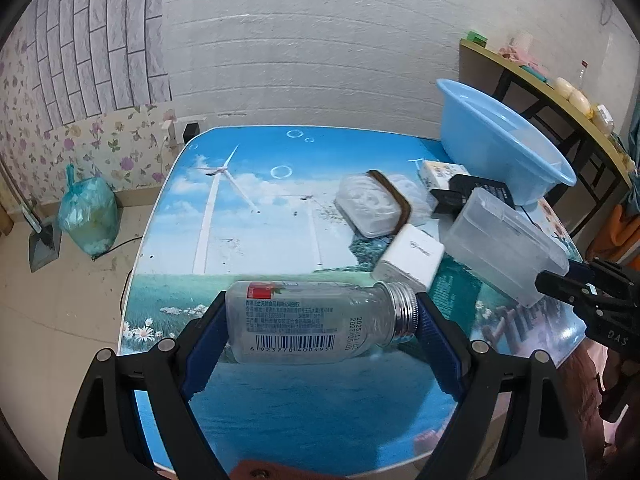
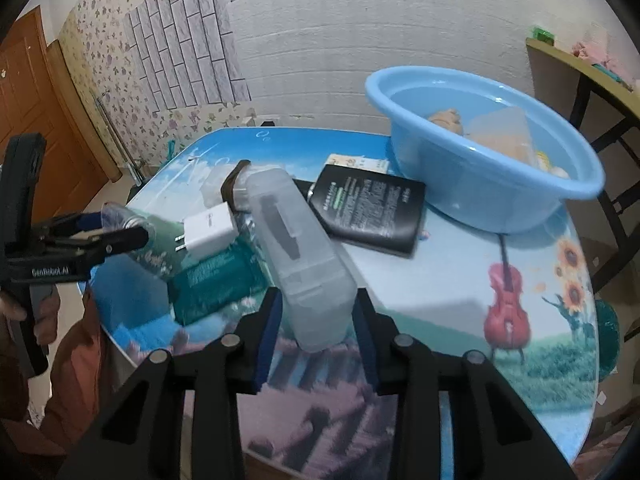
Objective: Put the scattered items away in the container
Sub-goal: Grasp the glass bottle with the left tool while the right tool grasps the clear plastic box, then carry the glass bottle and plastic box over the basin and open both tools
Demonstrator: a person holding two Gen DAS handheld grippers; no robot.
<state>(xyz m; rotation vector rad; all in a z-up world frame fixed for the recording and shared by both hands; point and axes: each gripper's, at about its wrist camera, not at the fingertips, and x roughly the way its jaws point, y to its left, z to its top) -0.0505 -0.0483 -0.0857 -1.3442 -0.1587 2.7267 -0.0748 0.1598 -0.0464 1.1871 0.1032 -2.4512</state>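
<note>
A bottle [image 1: 316,320] is pinched by the left claw [image 1: 320,322], a frosted box [image 2: 304,256] by the right claw [image 2: 316,312]; both are judged ready for carrying to the blue basin [image 2: 460,184], upper right.

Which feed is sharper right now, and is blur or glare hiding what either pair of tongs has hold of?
Left wrist view: sharp, the bottle label readable between the left tongs. Right wrist view: motion-smeared, the basin rim soft, yet the translucent box in the right tongs is plain. Glossy table reflects mildly; both bow at the edges.
</note>
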